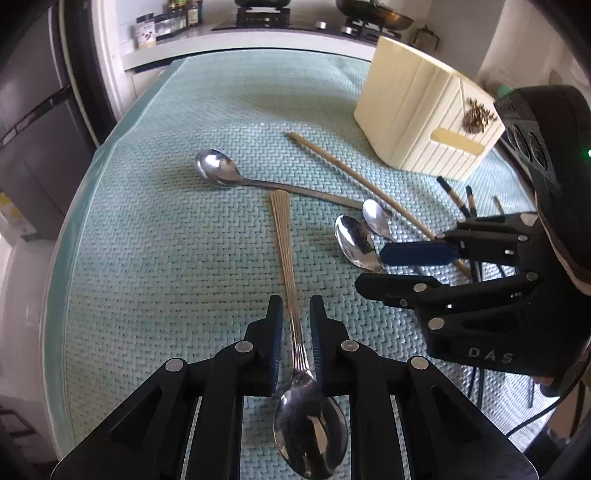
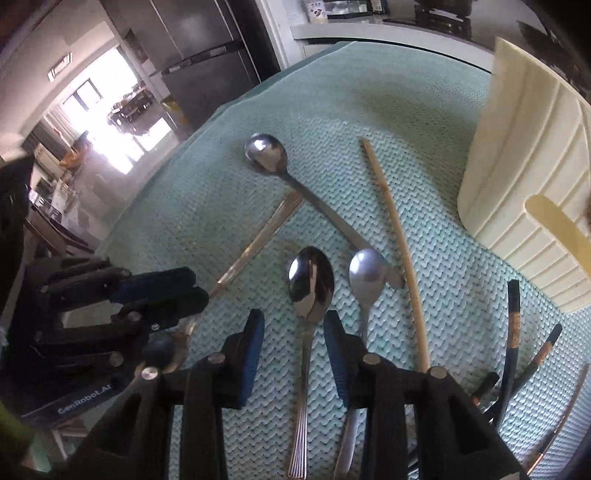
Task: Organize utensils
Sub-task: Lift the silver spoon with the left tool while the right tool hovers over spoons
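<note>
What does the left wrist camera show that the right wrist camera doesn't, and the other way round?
Only the left wrist view shows the bowl of the ribbed-handled spoon between the left gripper's open fingers, plus the stove behind the table.

Only the right wrist view shows the handles of the two small spoons, one lying between the right gripper's open fingers, and the bright doorway.

Both show the green woven mat, the long-handled spoon, the pale chopstick, the dark chopsticks and the cream utensil holder.

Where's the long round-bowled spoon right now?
The long spoon lies mid-mat, bowl toward the far left; its handle runs right, ending under the bamboo chopstick, near the cream holder.
</note>
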{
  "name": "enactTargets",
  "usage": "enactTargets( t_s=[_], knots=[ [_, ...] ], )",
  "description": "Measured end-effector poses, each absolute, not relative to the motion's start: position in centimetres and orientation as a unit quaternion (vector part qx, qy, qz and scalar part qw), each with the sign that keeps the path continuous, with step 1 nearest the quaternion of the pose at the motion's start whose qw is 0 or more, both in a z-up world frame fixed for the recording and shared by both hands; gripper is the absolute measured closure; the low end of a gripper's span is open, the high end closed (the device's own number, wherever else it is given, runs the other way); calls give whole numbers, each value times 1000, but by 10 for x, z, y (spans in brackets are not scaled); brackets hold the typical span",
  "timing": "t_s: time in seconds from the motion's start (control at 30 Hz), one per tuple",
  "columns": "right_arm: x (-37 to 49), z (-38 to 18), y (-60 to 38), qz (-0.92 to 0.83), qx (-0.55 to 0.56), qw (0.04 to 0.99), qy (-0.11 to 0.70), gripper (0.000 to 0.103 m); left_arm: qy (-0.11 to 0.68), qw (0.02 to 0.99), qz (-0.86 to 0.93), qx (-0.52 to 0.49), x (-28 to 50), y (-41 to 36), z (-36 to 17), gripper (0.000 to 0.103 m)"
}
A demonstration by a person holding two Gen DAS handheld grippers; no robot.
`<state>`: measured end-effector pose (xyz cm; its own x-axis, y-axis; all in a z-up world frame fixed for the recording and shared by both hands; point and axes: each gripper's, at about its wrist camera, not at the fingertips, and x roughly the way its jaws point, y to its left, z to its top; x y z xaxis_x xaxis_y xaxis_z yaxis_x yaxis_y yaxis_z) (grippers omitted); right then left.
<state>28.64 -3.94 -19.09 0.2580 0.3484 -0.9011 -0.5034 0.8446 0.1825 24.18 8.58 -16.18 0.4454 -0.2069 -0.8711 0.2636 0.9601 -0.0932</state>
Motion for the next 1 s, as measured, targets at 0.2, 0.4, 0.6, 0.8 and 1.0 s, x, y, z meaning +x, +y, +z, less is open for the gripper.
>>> enactTargets(
  t_s=[0.2,0.4,0.6,0.8,1.0],
  knots=[
    [297,-192,-19,260,-106,801,529,70,512,847,-133,52,234,92,-160,87],
    [282,-193,6,263,-161,794,524,53,491,861,-119,-59,199,160,-133,53],
    [261,-197,17,264,-181,804,501,46,524,834,-145,-96,167,146,-148,57],
    [256,-195,-6,267,-177,816,482,50,551,811,-132,-149,166,123,-177,92],
    [241,-191,-35,274,-160,827,465,70,525,824,-101,-190,169,131,-177,102]
  ],
)
